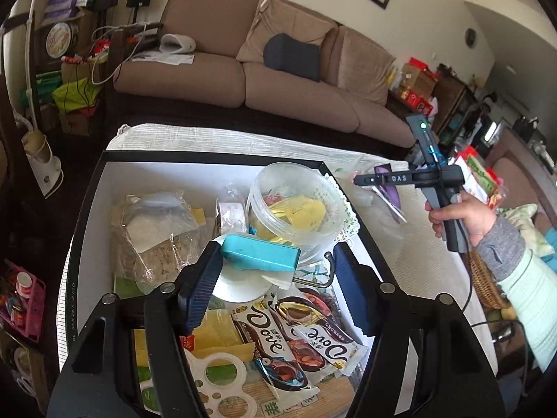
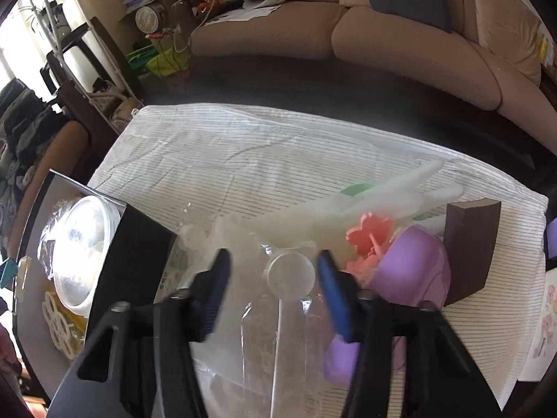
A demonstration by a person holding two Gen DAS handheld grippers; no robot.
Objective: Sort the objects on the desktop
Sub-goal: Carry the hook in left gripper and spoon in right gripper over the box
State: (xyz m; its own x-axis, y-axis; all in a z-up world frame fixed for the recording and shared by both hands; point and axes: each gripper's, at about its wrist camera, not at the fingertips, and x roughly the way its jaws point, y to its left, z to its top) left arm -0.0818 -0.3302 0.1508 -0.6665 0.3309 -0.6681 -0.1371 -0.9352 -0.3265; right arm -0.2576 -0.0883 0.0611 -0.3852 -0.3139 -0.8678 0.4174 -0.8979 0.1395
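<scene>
- Your left gripper [image 1: 275, 289] hangs over the black-rimmed box [image 1: 87, 223], jaws apart; the teal block [image 1: 261, 251] sits between them, only the left finger seems to touch it, can't tell for sure.
- Box, near edge: white ring template [image 1: 222, 379], two Dove bars [image 1: 299, 341], yellow sheet.
- Box, middle: white disc under the teal block, wire hook at the right wall.
- Box, far right corner: clear round tub [image 1: 296, 205] holding yellow slips; clear bag [image 1: 153, 230] along the left wall.
- Your right gripper [image 2: 273, 271] is over the striped cloth [image 2: 243, 146] just beside the box's right wall, jaws partway apart around a white round cap [image 2: 291, 275] on clear plastic; contact not clear.
- Further right on the cloth: purple piece [image 2: 414, 271], pink flower [image 2: 370, 233], brown block [image 2: 470, 247].
</scene>
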